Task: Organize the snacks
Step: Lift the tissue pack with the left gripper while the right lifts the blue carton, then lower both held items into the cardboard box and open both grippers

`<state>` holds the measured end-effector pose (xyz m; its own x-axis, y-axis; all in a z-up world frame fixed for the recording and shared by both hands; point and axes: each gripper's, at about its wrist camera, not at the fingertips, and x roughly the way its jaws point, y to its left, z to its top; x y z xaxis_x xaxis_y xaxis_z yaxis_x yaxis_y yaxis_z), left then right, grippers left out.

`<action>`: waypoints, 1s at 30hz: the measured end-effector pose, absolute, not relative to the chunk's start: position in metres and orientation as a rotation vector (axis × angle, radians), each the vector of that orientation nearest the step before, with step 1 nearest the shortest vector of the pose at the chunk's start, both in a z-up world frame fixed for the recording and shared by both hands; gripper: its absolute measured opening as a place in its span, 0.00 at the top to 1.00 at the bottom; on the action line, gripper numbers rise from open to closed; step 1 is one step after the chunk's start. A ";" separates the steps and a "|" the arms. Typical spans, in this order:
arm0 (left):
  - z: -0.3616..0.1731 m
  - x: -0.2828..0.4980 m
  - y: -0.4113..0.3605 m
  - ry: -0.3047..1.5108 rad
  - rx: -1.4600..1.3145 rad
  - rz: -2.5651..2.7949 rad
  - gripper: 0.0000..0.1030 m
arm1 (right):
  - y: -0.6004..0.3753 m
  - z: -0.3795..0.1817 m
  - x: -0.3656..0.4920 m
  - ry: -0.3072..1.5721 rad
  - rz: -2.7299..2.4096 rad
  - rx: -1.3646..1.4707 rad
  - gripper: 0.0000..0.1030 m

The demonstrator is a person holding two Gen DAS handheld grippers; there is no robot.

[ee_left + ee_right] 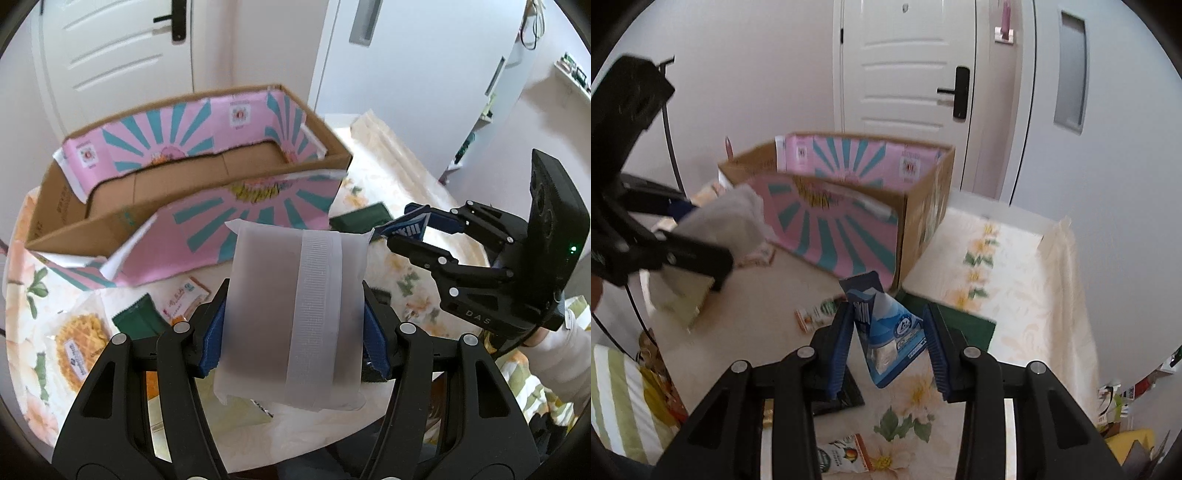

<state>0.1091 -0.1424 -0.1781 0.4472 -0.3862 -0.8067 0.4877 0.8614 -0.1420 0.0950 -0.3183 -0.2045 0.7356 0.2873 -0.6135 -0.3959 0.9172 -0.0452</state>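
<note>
A frosted white snack packet [280, 295] with a ribbed seam stands upright between the blue pads [212, 332] of my left gripper [295, 306], which is shut on it, a little short of the open cardboard box [325, 162] lined in pink and teal. To the right, my right gripper [397, 230] pinches a blue packet [406, 226]. In the right wrist view that blue packet [886, 325] hangs tilted in my right gripper [886, 310], off the cloth, with the box [923, 206] just beyond. My left gripper [701, 232] shows at the left with the white packet [731, 218].
Loose snacks lie on the floral tablecloth [399, 177]: green packets [364, 218] [138, 321], a waffle packet [79, 343], an orange-and-white one [186, 299], a black one [846, 391]. White doors and walls stand behind the table. A person's sleeve [554, 354] is at the right.
</note>
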 end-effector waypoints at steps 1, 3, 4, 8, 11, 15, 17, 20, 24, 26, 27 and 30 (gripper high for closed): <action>-0.171 0.108 -0.143 0.955 0.114 -0.540 0.42 | -0.318 -0.196 0.094 0.636 0.376 -0.178 0.66; -0.155 0.105 -0.143 0.925 0.107 -0.531 0.42 | -0.318 -0.183 0.093 0.621 0.376 -0.175 0.66; -0.145 0.104 -0.143 0.907 0.099 -0.524 0.42 | -0.318 -0.173 0.092 0.613 0.380 -0.171 0.66; -0.107 0.099 -0.136 0.839 0.060 -0.487 0.42 | -0.313 -0.136 0.089 0.574 0.400 -0.176 0.66; -0.081 0.101 -0.126 0.792 0.041 -0.452 0.42 | -0.305 -0.107 0.090 0.544 0.429 -0.180 0.67; -0.058 0.118 -0.107 0.765 0.019 -0.418 0.42 | -0.290 -0.075 0.101 0.513 0.460 -0.183 0.67; -0.049 0.130 -0.096 0.759 0.013 -0.408 0.42 | -0.282 -0.066 0.110 0.505 0.470 -0.175 0.67; -0.041 0.153 -0.076 0.755 0.002 -0.402 0.42 | -0.267 -0.058 0.127 0.506 0.478 -0.153 0.67; -0.039 0.180 -0.051 0.768 -0.007 -0.397 0.42 | -0.247 -0.061 0.157 0.555 0.474 -0.106 0.67; -0.042 0.191 -0.040 0.776 -0.005 -0.394 0.42 | -0.239 -0.066 0.174 0.586 0.469 -0.073 0.67; -0.044 0.196 -0.036 0.783 -0.006 -0.394 0.42 | -0.236 -0.071 0.183 0.607 0.463 -0.055 0.67; -0.055 0.214 -0.021 0.806 -0.011 -0.392 0.42 | -0.227 -0.087 0.211 0.673 0.430 -0.009 0.68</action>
<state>0.2141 -0.0207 -0.0546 0.6242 -0.3460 -0.7005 0.3376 0.9280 -0.1576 0.2109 -0.2265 -0.0870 0.6976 0.3829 -0.6056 -0.3887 0.9123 0.1290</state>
